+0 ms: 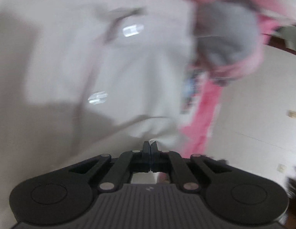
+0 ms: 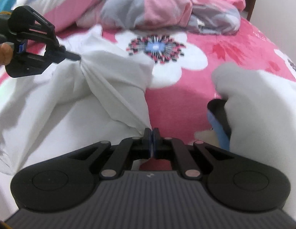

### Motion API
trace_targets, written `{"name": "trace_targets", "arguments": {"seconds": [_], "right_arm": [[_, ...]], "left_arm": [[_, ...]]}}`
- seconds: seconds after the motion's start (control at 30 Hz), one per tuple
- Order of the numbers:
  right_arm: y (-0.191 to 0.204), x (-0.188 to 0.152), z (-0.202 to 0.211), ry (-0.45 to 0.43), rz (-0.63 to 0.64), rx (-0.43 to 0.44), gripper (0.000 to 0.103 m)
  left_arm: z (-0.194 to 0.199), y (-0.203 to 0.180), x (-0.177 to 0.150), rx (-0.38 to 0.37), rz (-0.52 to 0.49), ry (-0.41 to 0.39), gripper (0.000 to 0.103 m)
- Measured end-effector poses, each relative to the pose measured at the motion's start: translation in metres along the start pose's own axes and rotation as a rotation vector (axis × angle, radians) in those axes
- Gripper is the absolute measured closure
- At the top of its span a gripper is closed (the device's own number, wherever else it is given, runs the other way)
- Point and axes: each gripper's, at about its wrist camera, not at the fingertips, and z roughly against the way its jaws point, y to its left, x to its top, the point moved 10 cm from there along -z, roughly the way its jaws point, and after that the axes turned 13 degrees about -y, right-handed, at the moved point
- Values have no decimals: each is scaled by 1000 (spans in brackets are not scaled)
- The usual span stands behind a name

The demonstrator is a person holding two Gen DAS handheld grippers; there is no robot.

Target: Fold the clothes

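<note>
Right tongs (image 2: 152, 133): jaws fully closed, pinching a gathered fold of the white garment (image 2: 62, 114) at their tips; the cloth pulls away from the grip in taut creases toward the upper left of the right wrist view. Left tongs (image 2: 76, 57): seen from the side in that same view, also fully closed, nipping a bunched point of the same garment, so that a stretched ridge of white fabric runs between the two grips. A person's fingers (image 2: 4, 54) show at the left edge, wrapped on the left tool's handle. In the left wrist view the left tongs (image 1: 150, 146) stand pressed together with a small tuck of white cloth at their tips, and the garment fills most of that frame, heavily blurred; two pale shiny patches (image 1: 132, 30) show on it, too smeared to identify. The garment lies on the bed, over the near left part of the pink floral bedspread (image 2: 186, 105), with a large white flower print (image 2: 159, 49) bare just beyond its far edge. A second white mass (image 2: 262, 114) lies at the near right of the bed, apart from the right tongs, with a dark opening and a blue strip (image 2: 220, 131) at its left edge; what it is cannot be told. A rumpled pink, grey and white quilt (image 2: 148, 3) is heaped along the far edge of the bed.
</note>
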Motion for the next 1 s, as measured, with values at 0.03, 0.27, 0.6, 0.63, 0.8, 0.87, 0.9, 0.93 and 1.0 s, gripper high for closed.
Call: {"name": "trace_targets", "arguments": {"seconds": [0.03, 0.27, 0.6, 0.63, 0.8, 0.87, 0.9, 0.93, 1.0], "right_arm": [[-1, -1, -1, 6, 8, -5, 102], [1, 14, 15, -62, -5, 31, 100], [-16, 54, 6, -118, -265, 89, 70], [-16, 54, 1, -101, -280, 83, 70], [-2, 37, -31, 20, -314, 124, 75], [8, 36, -32, 12, -291, 154, 96], [15, 38, -30, -16, -238, 168, 96], [22, 40, -27, -44, -185, 181, 96], [37, 44, -19, -108, -71, 209, 96]], "left_arm": [[-3, 6, -2, 34, -5, 11, 103], [11, -36, -22, 190, -459, -68, 61], [25, -108, -44, 225, -838, -116, 63], [23, -114, -45, 222, -862, -116, 63], [-1, -134, -61, 203, -982, -92, 58], [-13, -141, -67, 210, -1048, -80, 56], [-20, -144, -70, 210, -1077, -74, 56], [-24, -145, -71, 216, -1094, -74, 56], [-32, -148, -72, 229, -1125, -77, 56]]}}
